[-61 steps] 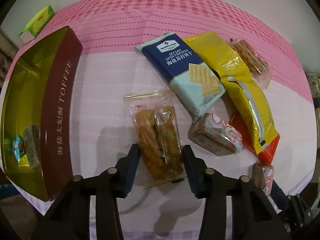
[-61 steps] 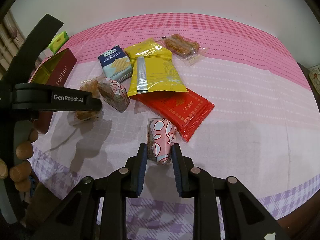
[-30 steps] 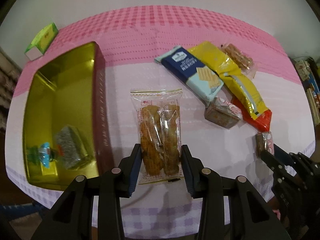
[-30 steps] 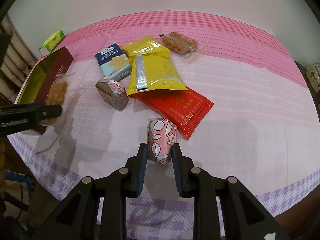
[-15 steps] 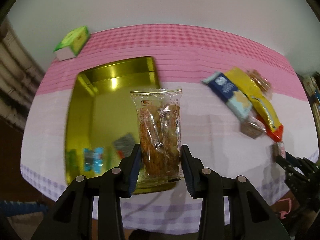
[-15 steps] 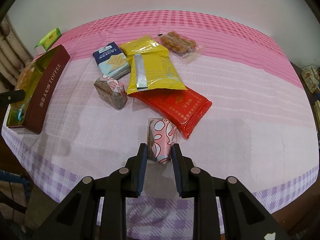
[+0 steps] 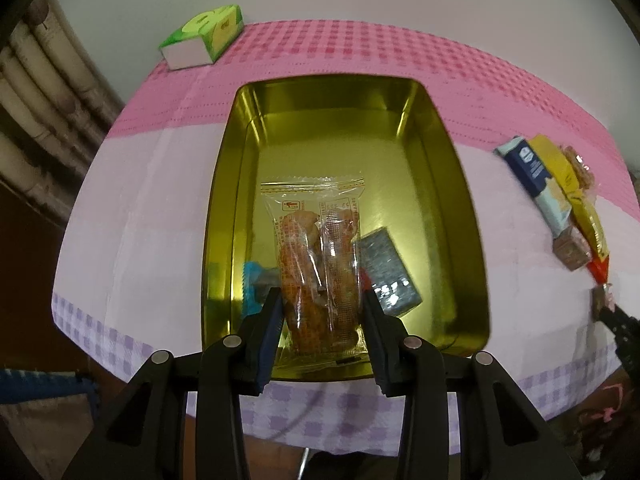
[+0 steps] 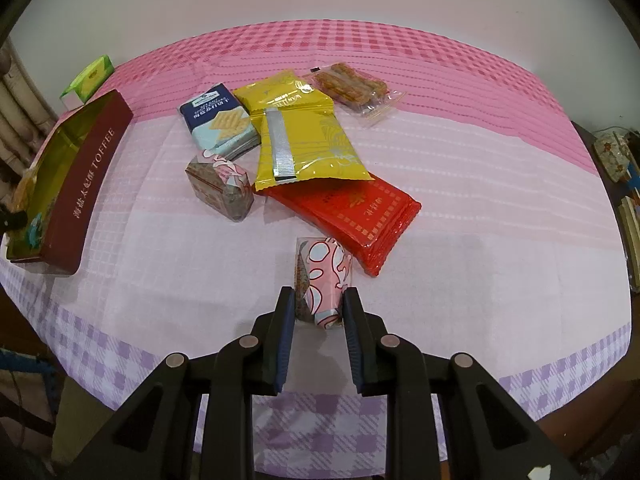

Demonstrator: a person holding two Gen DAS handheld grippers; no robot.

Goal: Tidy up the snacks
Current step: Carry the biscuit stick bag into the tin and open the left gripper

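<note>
Fingers: left gripper (image 7: 322, 312) pinches cookie pack (image 7: 318, 268) over gold tin (image 7: 456, 184) | right gripper (image 8: 318, 312) squeezes pink snack (image 8: 322, 276) at 6 o'clock | risk: slippery pack drops early, lands on tin's near rim

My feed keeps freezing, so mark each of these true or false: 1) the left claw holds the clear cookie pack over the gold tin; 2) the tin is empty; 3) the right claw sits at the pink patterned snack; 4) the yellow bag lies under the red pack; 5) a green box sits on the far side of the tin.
1) True: the left claw grips the clear cookie pack above the gold tin.
2) False: a grey wrapped snack and a blue one already lie inside.
3) True: the right claw closes around the pink patterned snack.
4) False: the yellow bag lies on top of the red pack.
5) True: the green box sits there.
</note>
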